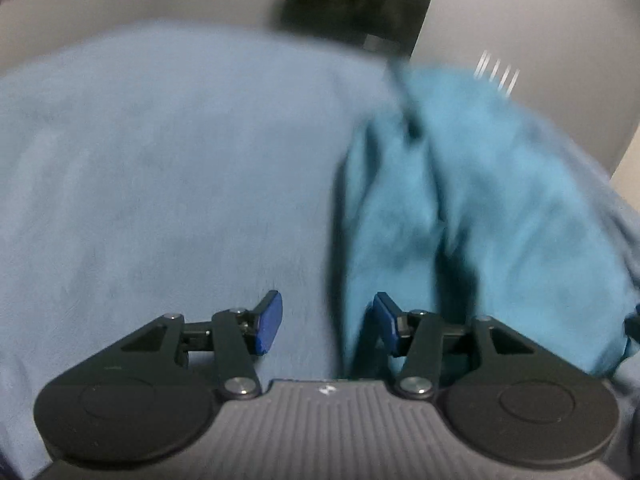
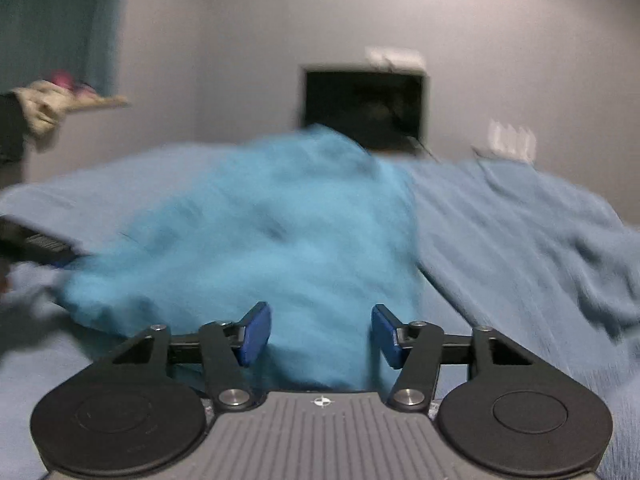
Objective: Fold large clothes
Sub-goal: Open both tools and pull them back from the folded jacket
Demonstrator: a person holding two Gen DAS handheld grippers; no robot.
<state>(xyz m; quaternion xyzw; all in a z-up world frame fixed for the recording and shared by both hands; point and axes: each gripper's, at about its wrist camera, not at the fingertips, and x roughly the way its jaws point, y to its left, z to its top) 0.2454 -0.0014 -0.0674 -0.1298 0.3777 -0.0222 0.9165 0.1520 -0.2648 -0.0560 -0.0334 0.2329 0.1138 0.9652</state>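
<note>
Teal garment (image 2: 256, 240) bunched on blue bedspread (image 1: 160, 160) | both jaws apart, gripping nothing

Left gripper (image 1: 328, 326) jaws apart, right gripper (image 2: 321, 336) likewise — both tilted downward

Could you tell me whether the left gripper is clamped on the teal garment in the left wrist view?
No: the left gripper stands open, with the teal garment heaped ahead and its edge reaching only the right pad.

Soft matt teal cloth garment (image 2: 256, 232) on a fuzzy pale-blue blanket (image 1: 160, 168) — gripper pads (image 2: 256, 334) smooth blue plastic.
</note>
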